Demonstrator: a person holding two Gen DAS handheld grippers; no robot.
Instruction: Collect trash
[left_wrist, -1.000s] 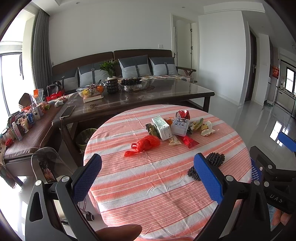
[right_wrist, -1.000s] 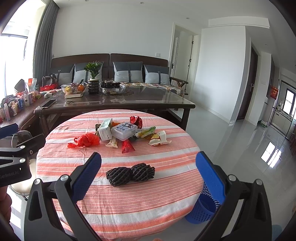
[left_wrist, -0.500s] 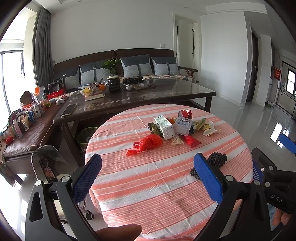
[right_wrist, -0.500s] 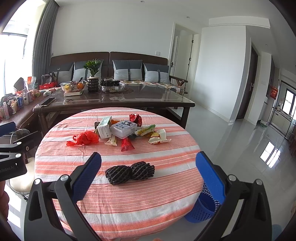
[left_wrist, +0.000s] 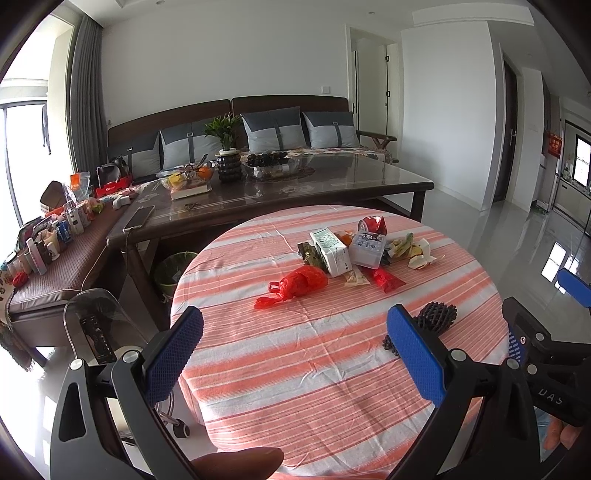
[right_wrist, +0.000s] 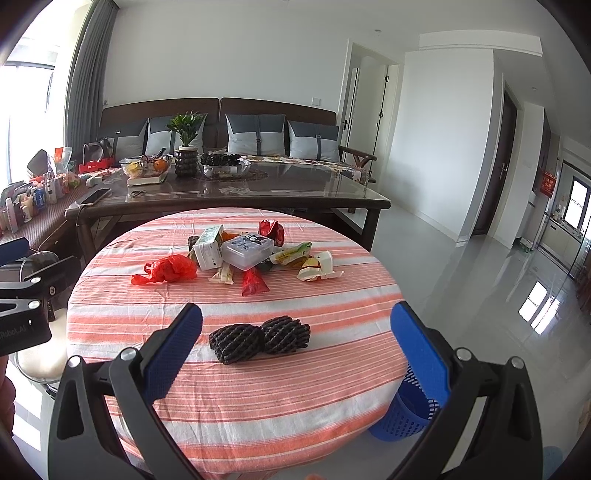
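Trash lies in a heap on a round table with an orange-striped cloth (left_wrist: 317, 373) (right_wrist: 258, 398). It includes a red plastic bag (left_wrist: 295, 285) (right_wrist: 170, 269), a white carton (left_wrist: 330, 252) (right_wrist: 208, 247), a clear plastic box (left_wrist: 367, 248) (right_wrist: 248, 250), red wrappers and banana peel. Two black foam nets (right_wrist: 258, 338) (left_wrist: 436, 317) lie nearer. My left gripper (left_wrist: 295, 350) hangs open above the table's near edge, holding nothing. My right gripper (right_wrist: 295, 343) is open too, its fingers either side of the black nets but short of them.
A blue mesh basket (right_wrist: 406, 413) stands on the floor right of the table. Behind is a long dark glass-topped table (right_wrist: 288, 188) with bowls and a plant, then a sofa. A cluttered bench (left_wrist: 55, 254) and a green-lined bin (left_wrist: 173, 266) sit at the left.
Both grippers have drifted slightly; the scene has shifted a little in each view. Nothing was picked up and both stay open.
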